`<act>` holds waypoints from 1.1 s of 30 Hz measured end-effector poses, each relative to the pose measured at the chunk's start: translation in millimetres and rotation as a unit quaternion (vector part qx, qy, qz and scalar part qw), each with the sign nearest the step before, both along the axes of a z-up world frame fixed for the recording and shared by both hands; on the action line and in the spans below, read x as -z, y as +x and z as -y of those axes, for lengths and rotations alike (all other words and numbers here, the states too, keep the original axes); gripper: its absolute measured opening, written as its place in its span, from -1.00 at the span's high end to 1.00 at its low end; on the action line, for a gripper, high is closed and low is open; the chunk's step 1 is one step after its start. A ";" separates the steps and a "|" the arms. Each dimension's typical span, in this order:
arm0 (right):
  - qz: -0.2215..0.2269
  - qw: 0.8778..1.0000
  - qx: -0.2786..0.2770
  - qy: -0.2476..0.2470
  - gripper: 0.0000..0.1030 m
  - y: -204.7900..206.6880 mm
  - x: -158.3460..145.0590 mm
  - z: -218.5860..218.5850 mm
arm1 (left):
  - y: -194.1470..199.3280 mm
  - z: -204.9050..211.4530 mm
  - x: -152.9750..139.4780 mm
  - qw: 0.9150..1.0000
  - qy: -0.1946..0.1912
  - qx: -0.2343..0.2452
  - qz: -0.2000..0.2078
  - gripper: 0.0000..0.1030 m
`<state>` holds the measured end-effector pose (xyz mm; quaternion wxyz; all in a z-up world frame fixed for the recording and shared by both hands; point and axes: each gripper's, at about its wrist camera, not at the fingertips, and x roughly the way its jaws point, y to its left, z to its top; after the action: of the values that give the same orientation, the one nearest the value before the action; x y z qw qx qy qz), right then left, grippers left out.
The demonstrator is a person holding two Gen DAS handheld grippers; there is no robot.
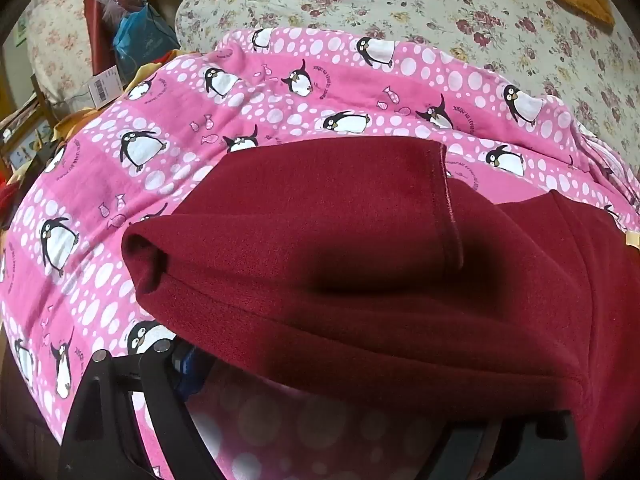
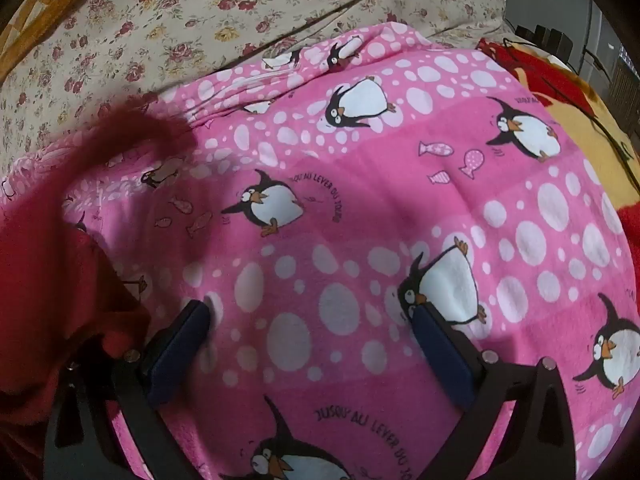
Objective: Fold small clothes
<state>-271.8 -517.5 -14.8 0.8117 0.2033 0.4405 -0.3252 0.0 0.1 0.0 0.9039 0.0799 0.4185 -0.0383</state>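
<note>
- Dark red garment (image 1: 360,248) lay in thick, soft folds on the pink penguin blanket (image 1: 132,152); a stitched hem ran down its upper layer and a rolled edge bulged toward the left of the left wrist view.
- In that view the garment filled the centre and lower right and draped over the near part of the left claw (image 1: 320,420).
- Left claw: only the left finger (image 1: 132,404) showed clearly, black with a strip of blue pad; the other side was in blur and shadow under the cloth. Pictures alone did not settle its stance; taken as spread wide, and no grip on the cloth could be made out.
- Right claw (image 2: 312,340) stood wide apart, tilted down over the blanket, with bare pink cloth between its two dark blue pads (image 2: 178,354) and nothing held.
- In the right wrist view the red garment sat at the far left, beside the left finger but not between the fingers; one blurred red fold rose up at upper left.
- The blanket was spread on a bed with a floral cover (image 2: 240,12).
- A red and yellow blanket (image 2: 580,112) lay just past the pink one's right edge.
- Bags and clutter (image 1: 132,36) stood off the bed at upper left of the left wrist view.
</note>
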 end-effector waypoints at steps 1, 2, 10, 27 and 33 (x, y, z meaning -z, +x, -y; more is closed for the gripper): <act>0.000 1.000 0.000 -0.001 -1.00 -0.1 0.0 0.0 | 0.0 0.0 0.0 1.000 0.000 0.000 0.000 -0.35; 0.001 1.000 0.000 0.000 -1.00 -0.2 0.0 0.1 | -0.1 0.0 0.0 1.000 0.000 0.000 0.000 -0.35; 0.002 1.000 0.001 0.001 -1.00 -1.0 0.2 1.4 | -2.6 -0.7 -1.0 1.000 0.003 0.000 -0.005 -0.34; 0.033 0.996 -0.081 0.013 -0.99 -39.2 -72.4 -82.1 | -78.6 -2.4 -64.6 0.995 -0.076 0.053 0.020 -0.17; 0.069 0.980 -0.178 0.059 -0.99 -28.7 -116.5 -164.1 | -88.6 15.9 -72.9 0.993 -0.072 0.083 0.030 -0.17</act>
<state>-300.5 -353.5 101.7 0.8716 0.1910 0.4311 -0.1338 -88.6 -15.8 72.9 0.9130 0.0503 0.3793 -0.1411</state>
